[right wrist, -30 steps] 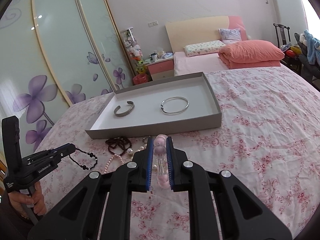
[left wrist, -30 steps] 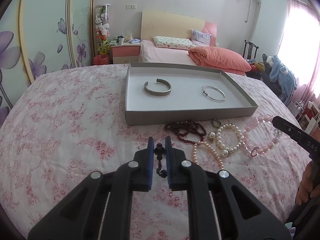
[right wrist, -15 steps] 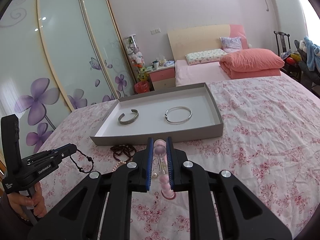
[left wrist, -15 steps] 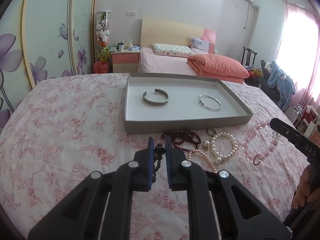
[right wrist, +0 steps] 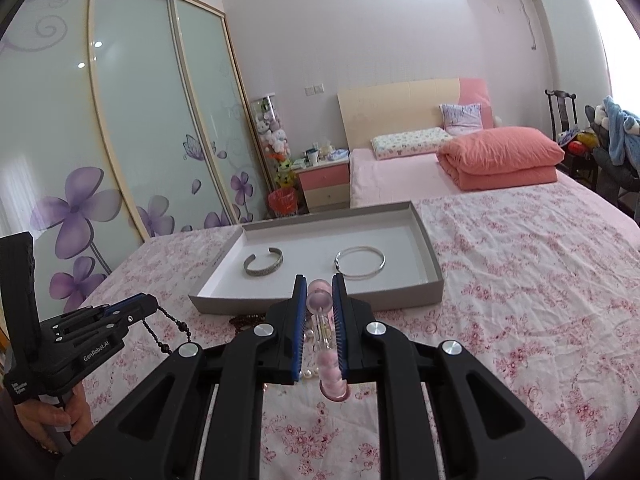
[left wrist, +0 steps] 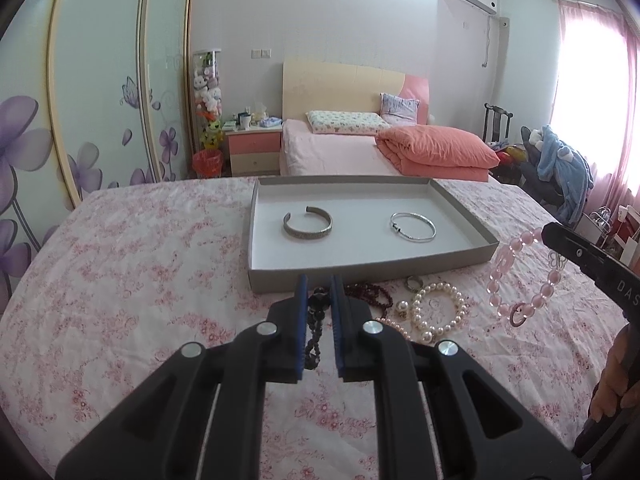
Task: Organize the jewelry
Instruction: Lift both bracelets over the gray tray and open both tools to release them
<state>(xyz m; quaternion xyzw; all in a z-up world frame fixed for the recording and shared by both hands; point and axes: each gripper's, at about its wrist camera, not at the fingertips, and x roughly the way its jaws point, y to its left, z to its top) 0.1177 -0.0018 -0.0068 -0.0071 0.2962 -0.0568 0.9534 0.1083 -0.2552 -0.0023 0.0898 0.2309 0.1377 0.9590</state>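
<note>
My left hand-held gripper [left wrist: 319, 292] is pinching a black bead strand [left wrist: 314, 332], which dangles between its blue pads above the floral bedspread [left wrist: 132, 280]. My right hand-held gripper [right wrist: 319, 292] is clamped on a pink bead bracelet [right wrist: 326, 344]; from the left wrist view that bracelet hangs in a loop at about three o'clock, clear of the bed. At twelve o'clock from both grippers sits the shallow grey tray [left wrist: 360, 274], with a wide silver cuff [left wrist: 307, 223] in its left half and a thin silver bangle [left wrist: 413, 227] in its right half, well apart from each other. Just below the tray's near wall, on the bedspread, I see a dark red bead bracelet [left wrist: 370, 292], a white pearl bracelet [left wrist: 438, 312], a small ring [left wrist: 414, 282] and part of a pink pearl strand [left wrist: 394, 325], all bunched close together. A person's hand [right wrist: 60, 420] grips the left handle at eight o'clock in the right wrist view.
</note>
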